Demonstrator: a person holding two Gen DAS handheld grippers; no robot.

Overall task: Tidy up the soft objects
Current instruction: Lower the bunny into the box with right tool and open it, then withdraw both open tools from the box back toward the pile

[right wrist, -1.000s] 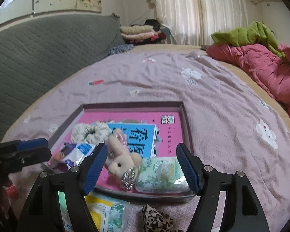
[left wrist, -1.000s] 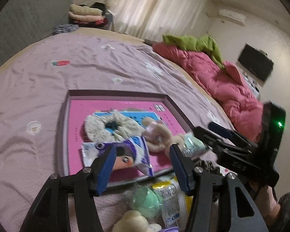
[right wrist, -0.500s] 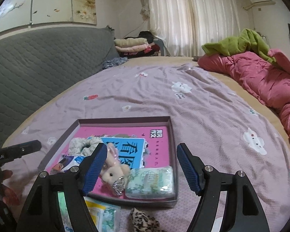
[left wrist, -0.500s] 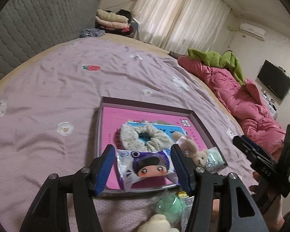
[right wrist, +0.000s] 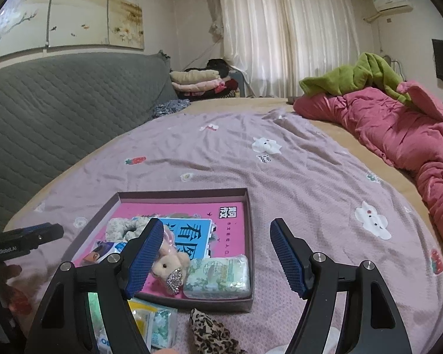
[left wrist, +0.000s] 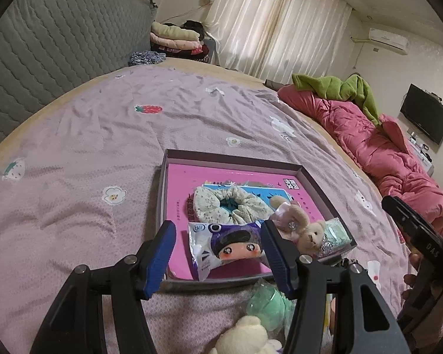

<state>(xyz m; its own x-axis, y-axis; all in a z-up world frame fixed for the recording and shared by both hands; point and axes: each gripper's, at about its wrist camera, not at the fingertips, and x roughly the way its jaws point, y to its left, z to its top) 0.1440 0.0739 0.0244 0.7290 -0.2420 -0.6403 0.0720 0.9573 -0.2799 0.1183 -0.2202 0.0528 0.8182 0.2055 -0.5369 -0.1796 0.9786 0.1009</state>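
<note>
A shallow box tray (left wrist: 230, 161) with a pink printed bottom lies on the bed. In it are a floral scrunchie (left wrist: 230, 203), a purple cartoon packet (left wrist: 227, 247), a small plush bear (left wrist: 305, 228) and a green tissue pack (right wrist: 218, 274). My left gripper (left wrist: 218, 258) hovers open above the tray's near edge, and the packet shows between its blue pads without touching them. My right gripper (right wrist: 215, 253) hangs open over the tray's right side, holding nothing. On the sheet near the tray lie a green soft ball (left wrist: 265, 301), a cream plush (left wrist: 245, 336) and a leopard scrunchie (right wrist: 212, 333).
Yellow and white packets (right wrist: 150, 321) lie on the sheet in front of the tray. A pink quilt (right wrist: 398, 129) with a green cloth (right wrist: 348, 79) fills the bed's right side. The grey padded headboard (right wrist: 59, 112) is at the left, with folded clothes (right wrist: 198, 81) behind it.
Both grippers have drawn back and risen, so the tray looks smaller and farther. The left view has swung, bringing the tray to the middle. The items in the tray have stayed put.
</note>
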